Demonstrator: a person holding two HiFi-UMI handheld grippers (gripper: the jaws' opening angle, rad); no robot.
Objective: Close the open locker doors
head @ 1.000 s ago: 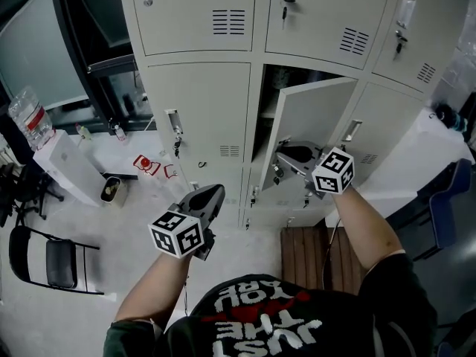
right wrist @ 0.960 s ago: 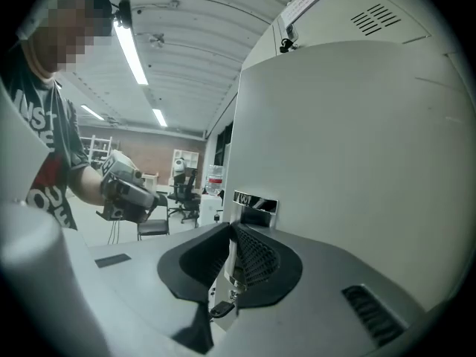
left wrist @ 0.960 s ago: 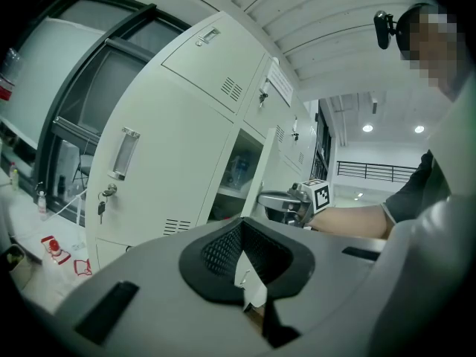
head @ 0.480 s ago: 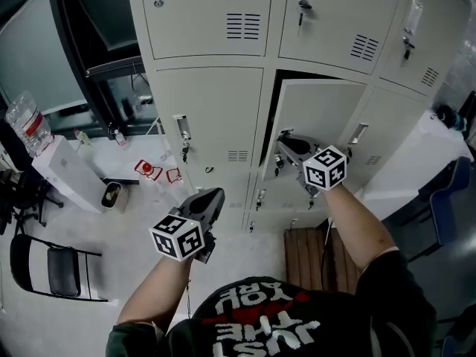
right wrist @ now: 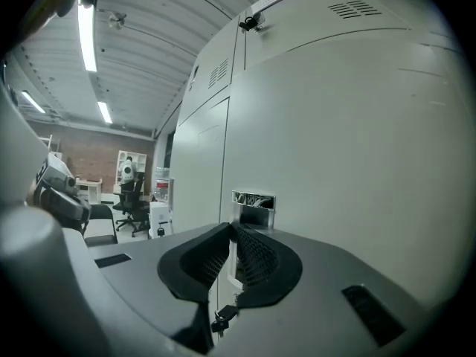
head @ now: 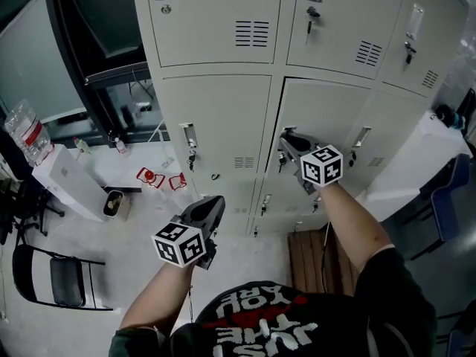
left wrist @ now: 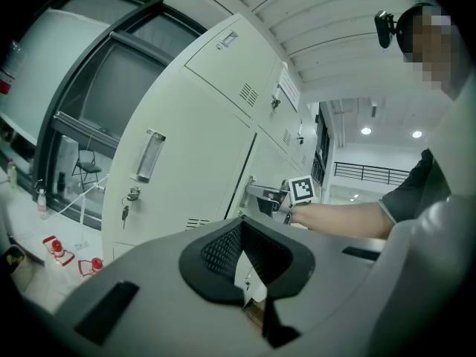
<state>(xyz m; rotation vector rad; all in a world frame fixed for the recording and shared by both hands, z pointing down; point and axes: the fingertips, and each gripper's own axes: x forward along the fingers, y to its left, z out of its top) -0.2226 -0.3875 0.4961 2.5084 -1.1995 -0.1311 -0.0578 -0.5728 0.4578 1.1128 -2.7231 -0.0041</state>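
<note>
The middle locker door (head: 327, 117) stands almost flush with its cream neighbours; a thin dark line runs along its left edge. My right gripper (head: 286, 141) is at that door's latch side, jaws shut with nothing between them. In the right gripper view the door (right wrist: 349, 147) fills the frame, and its handle recess (right wrist: 253, 203) and hanging key (right wrist: 219, 320) lie right at the right gripper (right wrist: 232, 233). My left gripper (head: 216, 201) hangs free in front of the lower lockers, shut and empty. The left gripper (left wrist: 239, 229) points along the locker fronts toward the right gripper (left wrist: 271, 195).
The neighbouring left locker door (head: 216, 125) is closed with keys (head: 192, 155) in its lock. A water bottle (head: 26, 125) stands on a white box at the left. A folding chair (head: 52, 274), red items (head: 149, 177) and a wooden pallet (head: 312, 255) are on the floor.
The middle door has swung from well ajar to nearly flush, with my right gripper moving in with it. The left gripper has shifted a little toward the lockers.
</note>
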